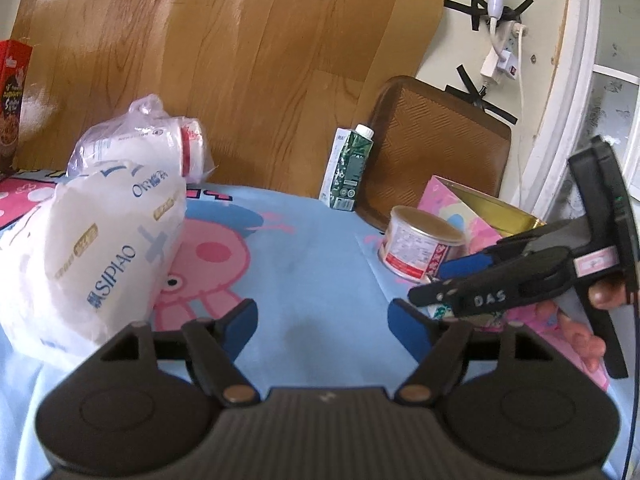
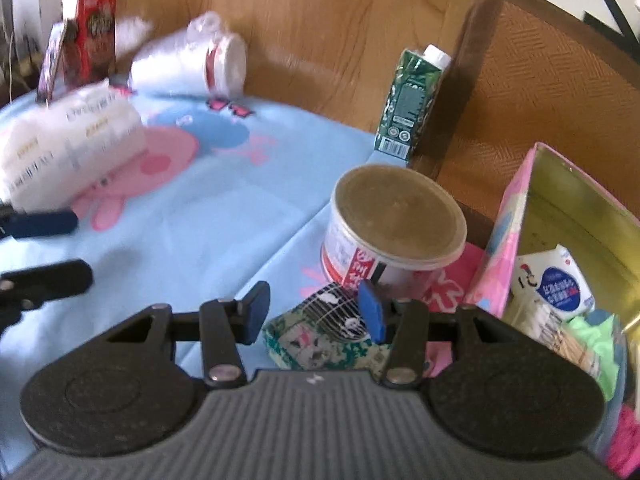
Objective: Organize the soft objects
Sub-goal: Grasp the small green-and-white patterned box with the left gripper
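Down low, the right gripper [image 2: 316, 312] has its blue pads spread, a small green patterned packet [image 2: 320, 344] lying between and under them on the blue cartoon cloth [image 2: 224, 224]; whether a pad touches it I cannot tell. Just beyond stands a round tin [image 2: 394, 224], with a green carton [image 2: 412, 104] behind it against a brown woven tray [image 2: 540, 92]. To the right, an open pink box [image 2: 520, 216] holds soft packets. The left gripper [image 1: 322, 320] is likewise spread wide over bare cloth, holding nothing. Beside it on the left sits a white tissue pack [image 1: 92, 256], with a bagged stack of cups [image 1: 160, 140] behind and a red box [image 1: 14, 96] farther off.
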Available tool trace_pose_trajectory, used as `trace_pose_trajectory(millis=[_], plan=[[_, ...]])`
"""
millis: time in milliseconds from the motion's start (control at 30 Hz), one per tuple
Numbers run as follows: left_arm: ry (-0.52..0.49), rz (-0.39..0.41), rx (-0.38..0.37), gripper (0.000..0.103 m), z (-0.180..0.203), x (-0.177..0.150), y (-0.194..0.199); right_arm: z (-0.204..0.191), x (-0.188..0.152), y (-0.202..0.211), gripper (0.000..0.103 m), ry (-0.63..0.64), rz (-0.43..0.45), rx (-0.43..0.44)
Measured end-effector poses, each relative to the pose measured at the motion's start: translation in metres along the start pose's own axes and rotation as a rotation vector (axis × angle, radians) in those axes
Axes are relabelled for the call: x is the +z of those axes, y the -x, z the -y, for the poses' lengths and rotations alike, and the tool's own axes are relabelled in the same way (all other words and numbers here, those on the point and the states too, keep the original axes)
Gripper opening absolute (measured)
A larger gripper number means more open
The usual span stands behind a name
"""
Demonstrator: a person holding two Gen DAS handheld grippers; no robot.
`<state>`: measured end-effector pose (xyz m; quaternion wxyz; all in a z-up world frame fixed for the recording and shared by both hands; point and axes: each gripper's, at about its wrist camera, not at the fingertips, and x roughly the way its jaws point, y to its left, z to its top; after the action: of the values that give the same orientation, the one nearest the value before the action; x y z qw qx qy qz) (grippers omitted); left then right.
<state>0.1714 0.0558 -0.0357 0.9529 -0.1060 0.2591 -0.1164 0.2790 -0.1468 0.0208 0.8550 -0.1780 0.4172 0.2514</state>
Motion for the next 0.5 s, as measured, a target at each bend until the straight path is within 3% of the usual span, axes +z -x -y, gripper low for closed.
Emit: trace_pose_trajectory(millis=[233, 500], plan=[[0.032, -0.001, -0.001, 0.074, -0.005, 0.000, 0.001, -0.008, -0.015, 0.001, 0.051, 0.068, -0.005, 0.000], [0.034, -0.013, -0.008, 0.074, -0.006, 0.000, 0.000, -0.048, -0.065, 0.055, 0.053, 0.108, 0.107, 0.125]])
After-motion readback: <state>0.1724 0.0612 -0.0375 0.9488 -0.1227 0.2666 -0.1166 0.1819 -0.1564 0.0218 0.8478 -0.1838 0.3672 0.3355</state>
